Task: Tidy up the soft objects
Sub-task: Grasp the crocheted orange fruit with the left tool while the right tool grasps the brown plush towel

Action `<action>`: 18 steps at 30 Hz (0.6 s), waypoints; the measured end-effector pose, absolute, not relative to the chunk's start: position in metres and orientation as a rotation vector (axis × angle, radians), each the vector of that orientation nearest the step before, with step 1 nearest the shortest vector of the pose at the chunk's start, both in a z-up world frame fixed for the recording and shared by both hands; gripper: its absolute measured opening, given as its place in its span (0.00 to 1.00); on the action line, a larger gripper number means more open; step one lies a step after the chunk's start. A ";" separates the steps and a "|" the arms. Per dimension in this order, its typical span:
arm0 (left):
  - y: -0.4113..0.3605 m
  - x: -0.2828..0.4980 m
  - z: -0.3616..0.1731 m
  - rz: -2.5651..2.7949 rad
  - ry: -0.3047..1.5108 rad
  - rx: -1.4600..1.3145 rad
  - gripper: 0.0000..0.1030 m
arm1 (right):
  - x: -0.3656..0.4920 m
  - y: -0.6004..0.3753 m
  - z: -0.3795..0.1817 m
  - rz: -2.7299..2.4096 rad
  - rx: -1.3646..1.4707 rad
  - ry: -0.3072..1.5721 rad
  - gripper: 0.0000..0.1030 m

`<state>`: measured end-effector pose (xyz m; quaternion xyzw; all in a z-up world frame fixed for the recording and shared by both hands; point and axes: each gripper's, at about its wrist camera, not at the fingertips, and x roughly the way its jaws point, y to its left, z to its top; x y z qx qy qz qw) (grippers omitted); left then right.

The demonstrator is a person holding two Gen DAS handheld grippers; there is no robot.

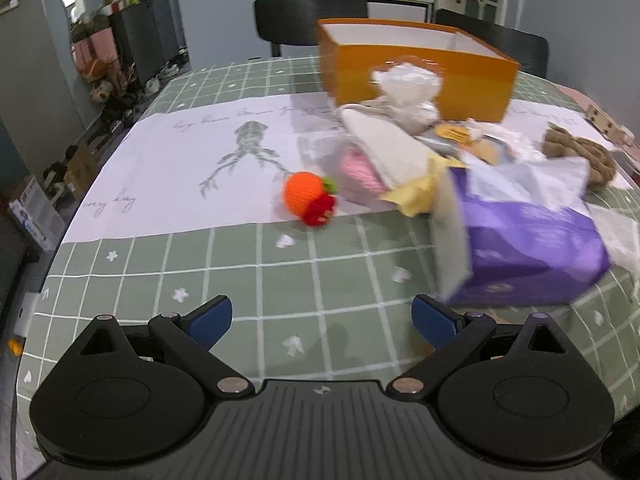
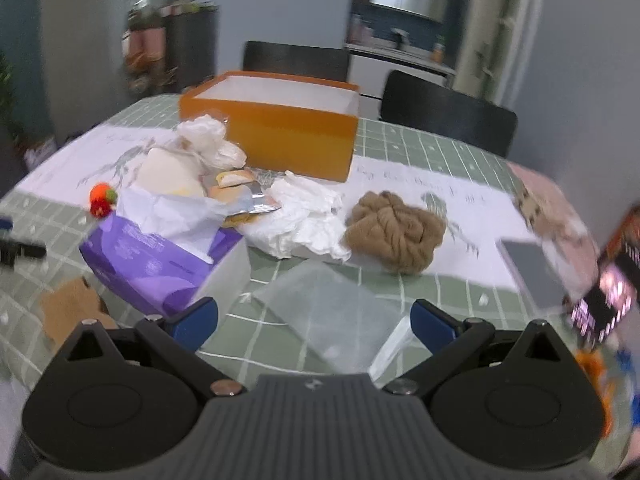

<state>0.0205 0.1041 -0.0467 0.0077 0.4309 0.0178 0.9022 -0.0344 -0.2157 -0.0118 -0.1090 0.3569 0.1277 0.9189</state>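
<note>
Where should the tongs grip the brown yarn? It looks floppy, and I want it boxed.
Pinch the yarn across its raised middle, coming from above with the right tongs. It is a loose knotted mound on the table; the bulging strands on top give the open jaws something to close on.

Table covered by green grid-pattern cloth; white printed paper sheet spread across middle. Directly on surface: orange open box at far side; purple tissue box near front; orange-red knitted toy on paper edge; tan yarn bundle on paper; crumpled white tissue beside yarn; translucent plastic bag on cloth near front; grey flat device toward right edge. Frames blurred.
</note>
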 end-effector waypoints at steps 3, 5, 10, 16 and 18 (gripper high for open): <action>0.120 0.033 -0.052 0.012 0.907 -0.038 1.00 | -0.019 -0.229 -0.014 0.266 -0.258 0.757 0.98; 0.129 0.042 -0.057 -0.025 0.916 -0.064 1.00 | -0.007 -0.239 -0.017 0.249 -0.240 0.791 0.98; 0.136 0.061 -0.070 -0.092 0.920 -0.072 1.00 | 0.022 -0.258 -0.029 0.250 -0.188 0.841 0.97; 0.131 0.089 -0.083 -0.075 0.863 0.038 1.00 | 0.057 -0.271 -0.040 0.234 -0.188 0.842 0.97; 0.131 0.098 -0.086 -0.107 0.869 0.041 1.00 | 0.070 -0.274 -0.044 0.246 -0.212 0.830 0.97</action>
